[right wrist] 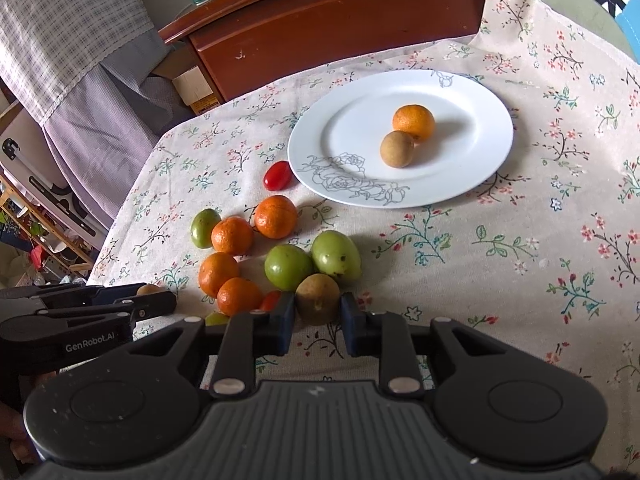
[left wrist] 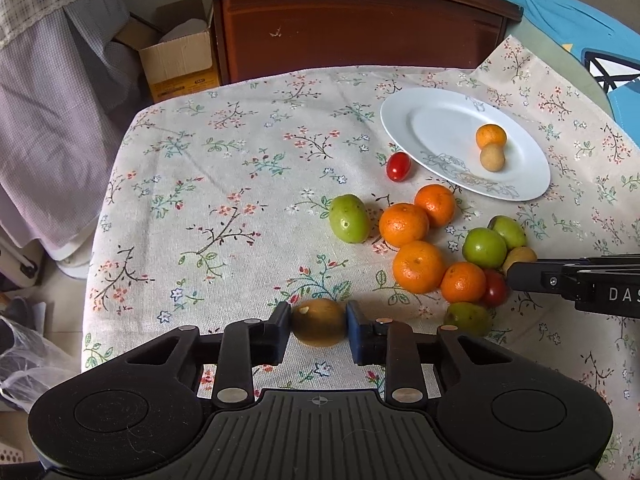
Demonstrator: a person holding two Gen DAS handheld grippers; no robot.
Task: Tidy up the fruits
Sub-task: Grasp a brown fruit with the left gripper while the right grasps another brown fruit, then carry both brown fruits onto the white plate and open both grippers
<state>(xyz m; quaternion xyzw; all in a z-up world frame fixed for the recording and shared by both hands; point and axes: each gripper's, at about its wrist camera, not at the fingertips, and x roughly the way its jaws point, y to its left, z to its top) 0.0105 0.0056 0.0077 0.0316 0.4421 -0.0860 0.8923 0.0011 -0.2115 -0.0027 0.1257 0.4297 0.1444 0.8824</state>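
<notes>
Left gripper [left wrist: 318,327] jaws pinch a brown longan [left wrist: 318,322] low over the floral-clothed counter [left wrist: 224,184]. Right gripper [right wrist: 318,312] jaws flank a second brown fruit [right wrist: 317,298], seemingly pinching it. Beyond lie loose mandarins [left wrist: 403,224], green fruits [left wrist: 349,218] and a cherry tomato [left wrist: 398,166]. Farthest, a white plate [right wrist: 472,168] carries one mandarin [right wrist: 413,122] touching one longan [right wrist: 397,149].
</notes>
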